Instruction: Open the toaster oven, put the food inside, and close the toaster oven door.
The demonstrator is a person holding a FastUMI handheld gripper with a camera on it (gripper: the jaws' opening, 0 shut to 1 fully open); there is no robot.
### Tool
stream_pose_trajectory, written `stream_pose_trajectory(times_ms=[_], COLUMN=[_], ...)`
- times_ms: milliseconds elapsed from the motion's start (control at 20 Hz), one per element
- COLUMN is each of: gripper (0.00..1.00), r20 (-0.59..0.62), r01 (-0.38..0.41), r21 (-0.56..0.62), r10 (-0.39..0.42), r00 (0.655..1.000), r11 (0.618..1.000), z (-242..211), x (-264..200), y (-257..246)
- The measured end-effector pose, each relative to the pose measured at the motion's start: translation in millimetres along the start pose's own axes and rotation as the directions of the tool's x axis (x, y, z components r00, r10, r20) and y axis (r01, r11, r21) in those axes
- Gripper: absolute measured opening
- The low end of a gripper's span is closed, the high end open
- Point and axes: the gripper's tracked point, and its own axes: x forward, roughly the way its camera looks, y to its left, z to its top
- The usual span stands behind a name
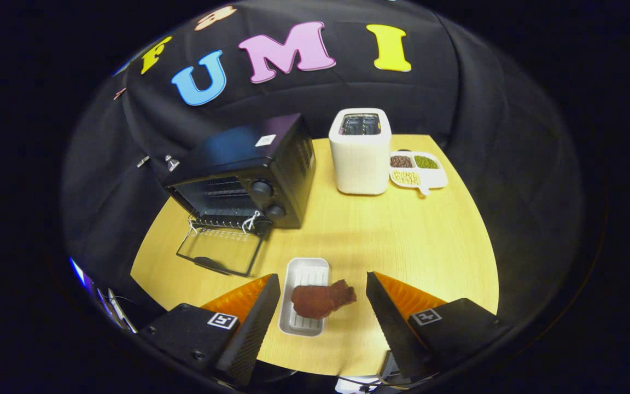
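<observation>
i have the gripper [323, 306] hovering low over the wooden table [402, 241], its fingers spread wide and holding nothing. in the gap between them, at the lower middle of the frame, lies the food [320, 299], a reddish-brown piece of meat resting partly on a small white tray [307, 273] and hanging over the tray's right edge. neither finger touches it yet; i judge the wide spread is there to straddle the piece before closing.

the toaster oven [246, 172] sits at the centre left of the frame, angled so its front faces the fingers. its glass door [222, 250] is already dropped flat on the table, with a bit of white string tied near the hinge, and the rack inside shows. so opening looks done; the pickup is the step in hand, and loading and shutting the door remain.

behind, toward the upper middle, stands a white toaster [360, 153], and just to its right a divided dish [419, 169] of beans and grains. both are well apart from the path to the oven, so i expect no trouble there. the meat looks soft and irregular, so a centred grip matters.
</observation>
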Motion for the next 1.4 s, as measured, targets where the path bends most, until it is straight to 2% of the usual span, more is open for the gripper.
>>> stream_pose_trajectory(times_ms=[200, 300, 350, 550, 600, 650, 700, 800, 1000, 1150, 1250, 1400], gripper=[0.95, 0.85, 0.84, 0.62, 0.50, 0.46, 0.28, 0.19, 0.19, 0.18, 0.18, 0.18], r20=[-0.073, -0.125, -0.152, -0.202, -0.206, -0.208, -0.203, -0.174, -0.123, -0.031, 0.044, 0.129], r01=[-0.059, -0.076, -0.090, -0.149, -0.169, -0.184, -0.190, -0.228, -0.210, -0.185, -0.200, -0.221], r21=[0.096, 0.123, 0.140, 0.249, 0.280, 0.297, 0.312, 0.326, 0.231, 0.234, 0.228, 0.154], r10=[0.066, 0.092, 0.111, 0.202, 0.231, 0.251, 0.261, 0.295, 0.243, 0.197, 0.195, 0.202], r00=[0.995, 0.988, 0.982, 0.958, 0.951, 0.945, 0.944, 0.940, 0.962, 0.980, 0.980, 0.971], r11=[0.994, 0.989, 0.986, 0.957, 0.945, 0.937, 0.931, 0.918, 0.950, 0.954, 0.953, 0.963], z=[-13.7, -29.1, -36.6, -47.2, -47.3, -47.6, -45.3, -37.9, -27.2, -9.1, 6.5, 20.8], x=[31.8, 45.7, 51.5, 65.9, 66.8, 67.7, 66.3, 59.7, 45.7, 25.7, 7.9, -19.4], y=[-20.0, -24.9, -25.4, -18.9, -14.1, -11.3, -10.9, -2.2, -1.5, 5.6, 23.5, 67.0])
